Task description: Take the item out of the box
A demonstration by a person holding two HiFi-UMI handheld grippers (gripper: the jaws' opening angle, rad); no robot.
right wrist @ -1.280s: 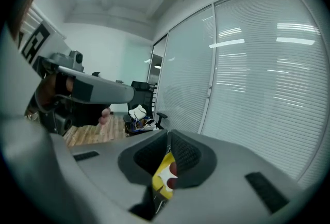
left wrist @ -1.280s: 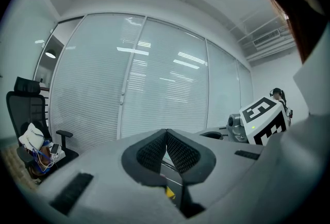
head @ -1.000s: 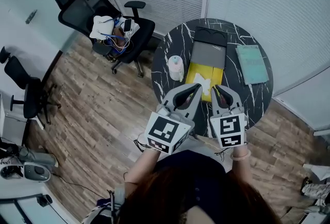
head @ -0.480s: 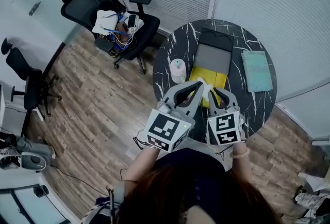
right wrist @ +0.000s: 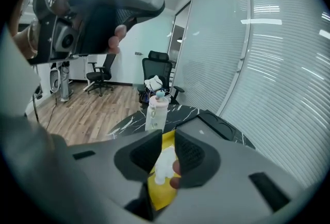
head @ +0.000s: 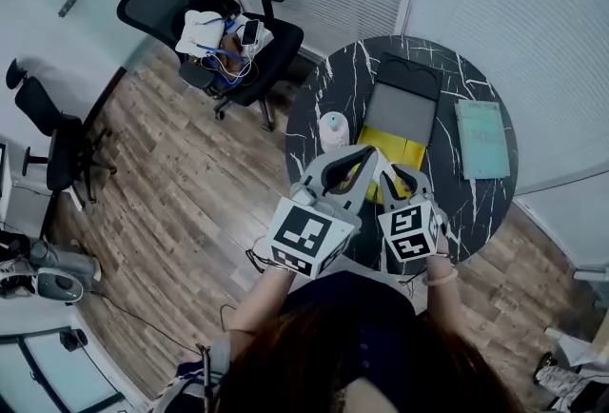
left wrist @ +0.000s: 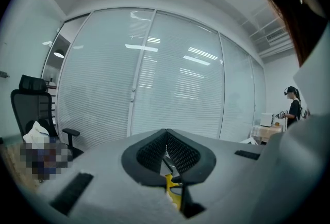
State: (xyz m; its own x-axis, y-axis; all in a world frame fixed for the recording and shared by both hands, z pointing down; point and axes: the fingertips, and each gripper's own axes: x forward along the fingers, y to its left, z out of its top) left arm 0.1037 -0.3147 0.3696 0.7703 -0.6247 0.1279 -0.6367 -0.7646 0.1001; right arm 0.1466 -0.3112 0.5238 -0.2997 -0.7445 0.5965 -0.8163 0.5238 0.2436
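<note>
Your right gripper hovers over the open yellow box on the table. Its jaws are narrowly apart, framing the white item lying inside. The left gripper has its jaw tips touching. The grasp and lift-out look still to do.

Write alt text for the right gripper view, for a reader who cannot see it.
The fingers of the right gripper stand slightly apart above the yellow-lined box, a small white item showing in the gap. Beyond, a white bottle stands on a black marble table, with an office chair and window blinds behind.
</note>
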